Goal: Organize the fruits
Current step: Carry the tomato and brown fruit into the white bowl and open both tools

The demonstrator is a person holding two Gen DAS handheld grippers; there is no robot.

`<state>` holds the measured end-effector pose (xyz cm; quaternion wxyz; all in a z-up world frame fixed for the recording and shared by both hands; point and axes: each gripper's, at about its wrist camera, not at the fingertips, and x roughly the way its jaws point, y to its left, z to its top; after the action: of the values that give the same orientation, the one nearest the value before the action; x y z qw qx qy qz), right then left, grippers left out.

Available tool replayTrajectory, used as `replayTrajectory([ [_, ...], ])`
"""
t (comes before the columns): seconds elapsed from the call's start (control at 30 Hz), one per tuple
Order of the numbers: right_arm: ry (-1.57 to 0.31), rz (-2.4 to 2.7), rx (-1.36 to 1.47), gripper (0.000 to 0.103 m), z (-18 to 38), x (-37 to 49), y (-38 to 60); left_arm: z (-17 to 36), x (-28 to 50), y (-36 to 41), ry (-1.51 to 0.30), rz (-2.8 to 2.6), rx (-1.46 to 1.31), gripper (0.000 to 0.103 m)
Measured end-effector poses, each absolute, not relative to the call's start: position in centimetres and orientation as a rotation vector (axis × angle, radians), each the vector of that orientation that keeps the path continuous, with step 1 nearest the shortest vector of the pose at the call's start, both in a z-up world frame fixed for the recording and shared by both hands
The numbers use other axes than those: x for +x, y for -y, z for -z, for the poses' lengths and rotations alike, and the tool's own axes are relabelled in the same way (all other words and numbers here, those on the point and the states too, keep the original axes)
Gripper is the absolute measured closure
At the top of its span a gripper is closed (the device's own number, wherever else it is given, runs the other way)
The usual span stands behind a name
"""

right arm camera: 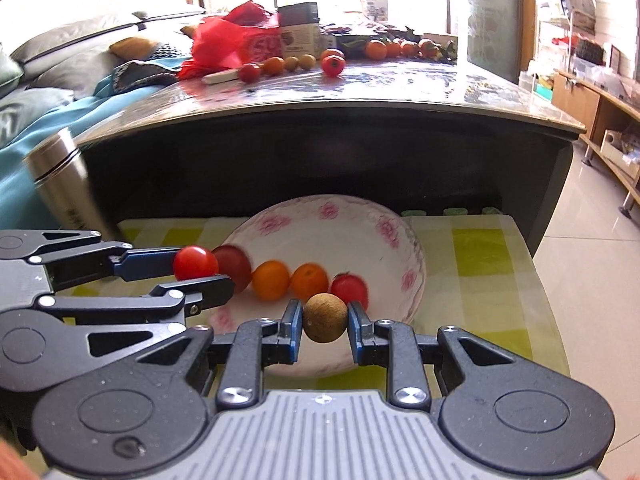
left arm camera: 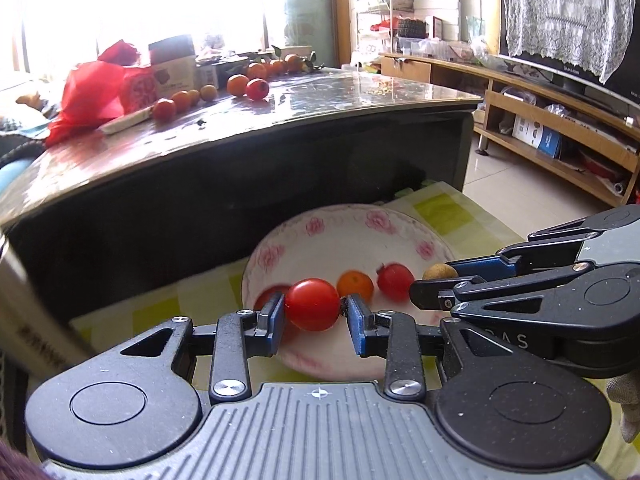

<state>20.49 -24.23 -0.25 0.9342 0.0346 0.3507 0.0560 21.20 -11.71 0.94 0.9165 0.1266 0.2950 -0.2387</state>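
Mid-delivery: both claws loaded and poised over the bowl, the drop not yet made.

Left claw clenched on a red tomato, held just above the near rim. Right claw clenched on a brown round fruit, likewise above the near rim, coming in from the right side. Both fruits pinched across the middle between the blue pads, clear of the bowl floor as far as can be judged.

Inside the bowl already: a dark red fruit, two orange ones and another red one, lined up along the near wall. Bowl resting on a checked yellow-green mat on a low desk, with a steel flask off to the left.

More fruit waiting on the higher dark desk behind: reds and oranges beside a red bag.

Next, probably: lower each claw a little into a free patch of the bowl, then release gently, one after the other, to avoid knocking the claws together or bouncing fruit out. Afterwards, back up to the far desk for the rest.
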Motion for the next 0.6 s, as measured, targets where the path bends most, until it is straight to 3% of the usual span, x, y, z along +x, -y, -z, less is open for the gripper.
replayTrajectory([
  [0.6,-0.723,-0.124,0.103,0.071,2.8,24.2,25.8,1.0,25.8,13.8,-0.645,0.498,0.291,0.062],
])
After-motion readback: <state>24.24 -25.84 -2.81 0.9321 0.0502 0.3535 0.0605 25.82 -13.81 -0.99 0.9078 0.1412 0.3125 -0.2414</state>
